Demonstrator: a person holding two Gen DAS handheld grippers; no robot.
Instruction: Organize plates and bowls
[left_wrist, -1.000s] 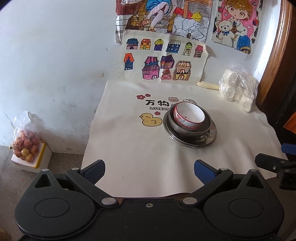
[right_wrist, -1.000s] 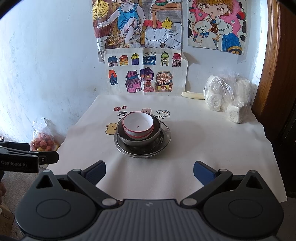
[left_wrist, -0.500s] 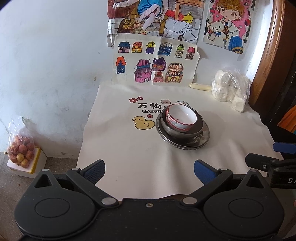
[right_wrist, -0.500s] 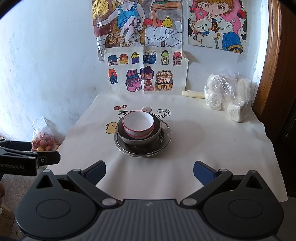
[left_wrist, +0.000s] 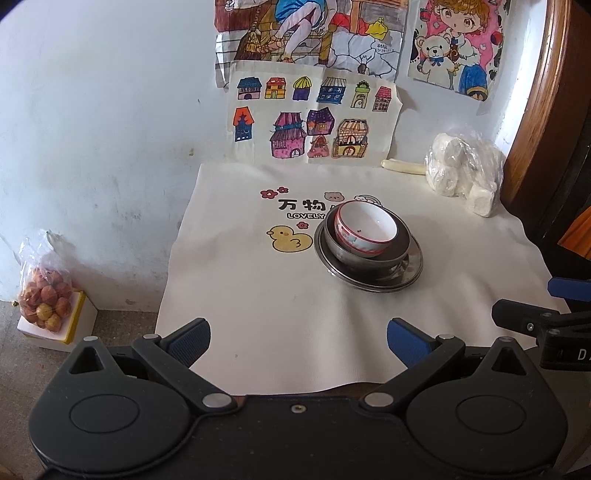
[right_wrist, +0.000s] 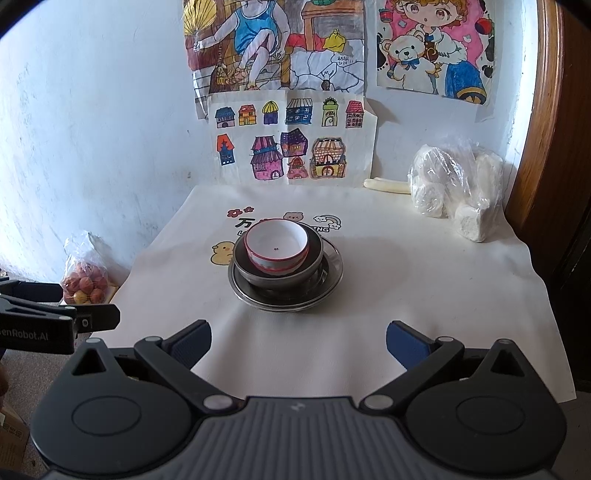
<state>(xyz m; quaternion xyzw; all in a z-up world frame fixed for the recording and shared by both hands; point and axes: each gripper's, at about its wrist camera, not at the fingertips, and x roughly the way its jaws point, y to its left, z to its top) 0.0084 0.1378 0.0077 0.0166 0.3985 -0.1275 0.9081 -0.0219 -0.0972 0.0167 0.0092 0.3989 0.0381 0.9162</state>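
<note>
Holding both grippers, left (left_wrist: 298, 338) and right (right_wrist: 298, 339), released and empty, we see mid-frame the white bowl (right_wrist: 277, 246) nested in a metal bowl (right_wrist: 258, 275) on a plate (right_wrist: 332, 273).

Black tool (right_wrist: 298, 345) with blue pads (right_wrist: 404, 341), silver screws, partly legible white lettering.

Cloth: a cream cloth (right_wrist: 424, 295) is covering the surface, showing a yellow duck (left_wrist: 289, 238) and some black writing.
Wall: a white wall (left_wrist: 110, 110) is standing behind, and coloured drawings are hanging on it.
House drawing: a sheet of little houses (right_wrist: 291, 142) is leaning just above the cloth.
White bag: a clear bag of white lumps (right_wrist: 458, 188) is sitting at the back right corner.
Stick: a pale stick (left_wrist: 402, 167) is lying by the wall.
Fruit bag: a bag of red and yellow fruit (left_wrist: 46, 295) is resting on a white box on the floor.
</note>
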